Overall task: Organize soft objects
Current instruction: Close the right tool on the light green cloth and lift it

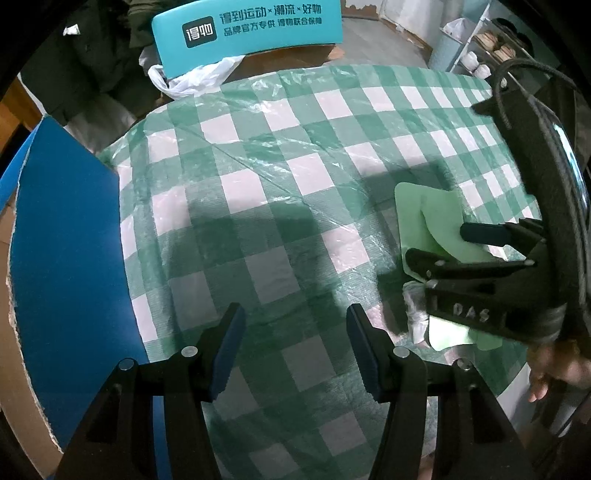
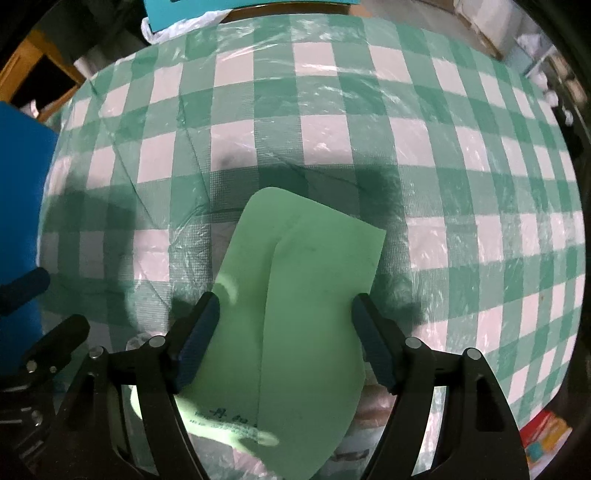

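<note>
A pale green soft sheet [image 2: 306, 295], folded over on itself with dark print near its lower end, lies flat on the green and white checked tablecloth [image 2: 332, 140]. My right gripper [image 2: 286, 321] points straight down over it. Its jaws are open, one blue pad above the sheet's left part and the other at its right edge. In the left wrist view the same sheet [image 1: 432, 214] shows at the right under the right gripper [image 1: 437, 243]. My left gripper [image 1: 295, 317] hangs open above bare tablecloth [image 1: 280, 166], holding nothing.
A blue board [image 1: 66, 258] stands along the table's left side. Beyond the far edge are a teal printed box [image 1: 251, 33] and a white plastic bag [image 1: 192, 77]. A shelf with shoes [image 1: 480, 48] is at the back right. A hand [image 1: 546, 376] holds the right gripper.
</note>
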Demonstrator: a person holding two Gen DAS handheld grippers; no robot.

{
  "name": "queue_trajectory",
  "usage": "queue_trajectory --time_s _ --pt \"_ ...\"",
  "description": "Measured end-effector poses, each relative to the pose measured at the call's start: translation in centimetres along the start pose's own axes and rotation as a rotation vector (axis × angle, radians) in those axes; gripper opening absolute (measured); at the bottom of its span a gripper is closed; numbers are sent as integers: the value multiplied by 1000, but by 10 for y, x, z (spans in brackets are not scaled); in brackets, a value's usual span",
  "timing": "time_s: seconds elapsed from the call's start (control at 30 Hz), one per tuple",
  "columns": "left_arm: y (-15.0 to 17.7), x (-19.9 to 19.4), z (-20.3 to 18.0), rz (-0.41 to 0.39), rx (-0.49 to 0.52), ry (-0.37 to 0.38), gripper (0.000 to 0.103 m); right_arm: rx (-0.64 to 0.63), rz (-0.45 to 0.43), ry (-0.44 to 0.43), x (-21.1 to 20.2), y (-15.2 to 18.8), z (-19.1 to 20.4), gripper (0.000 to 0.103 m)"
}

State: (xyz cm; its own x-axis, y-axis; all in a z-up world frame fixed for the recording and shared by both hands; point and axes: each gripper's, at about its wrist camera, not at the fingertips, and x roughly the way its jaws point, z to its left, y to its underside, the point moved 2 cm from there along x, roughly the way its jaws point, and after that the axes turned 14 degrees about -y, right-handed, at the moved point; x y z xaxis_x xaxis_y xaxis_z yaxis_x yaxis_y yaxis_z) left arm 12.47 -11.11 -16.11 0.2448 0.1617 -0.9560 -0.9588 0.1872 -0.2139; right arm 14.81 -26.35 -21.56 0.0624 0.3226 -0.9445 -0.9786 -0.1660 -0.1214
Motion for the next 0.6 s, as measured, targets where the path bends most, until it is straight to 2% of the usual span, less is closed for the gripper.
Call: queue_trajectory --time_s 0.1,0.2,0.27,0.3,0.33,0.43,0.6 --pt "1 0 0 3 1 -2 58 -16 -13 15 1 4 6 71" --pt "1 0 0 4 1 -2 58 -26 -27 9 0 6 10 60" --pt "2 -2 0 3 2 -2 58 -27 -39 6 0 7 15 33" --pt "3 -3 0 1 4 -2 58 -28 -41 4 0 8 16 25" --pt "4 -4 -1 -1 4 -3 58 -26 -45 -5 -1 7 18 11" --pt "5 -6 1 -4 6 -2 58 11 -55 -104 -2 8 14 5" --pt "5 -11 4 -13 0 -1 58 9 -95 -145 -15 8 19 5"
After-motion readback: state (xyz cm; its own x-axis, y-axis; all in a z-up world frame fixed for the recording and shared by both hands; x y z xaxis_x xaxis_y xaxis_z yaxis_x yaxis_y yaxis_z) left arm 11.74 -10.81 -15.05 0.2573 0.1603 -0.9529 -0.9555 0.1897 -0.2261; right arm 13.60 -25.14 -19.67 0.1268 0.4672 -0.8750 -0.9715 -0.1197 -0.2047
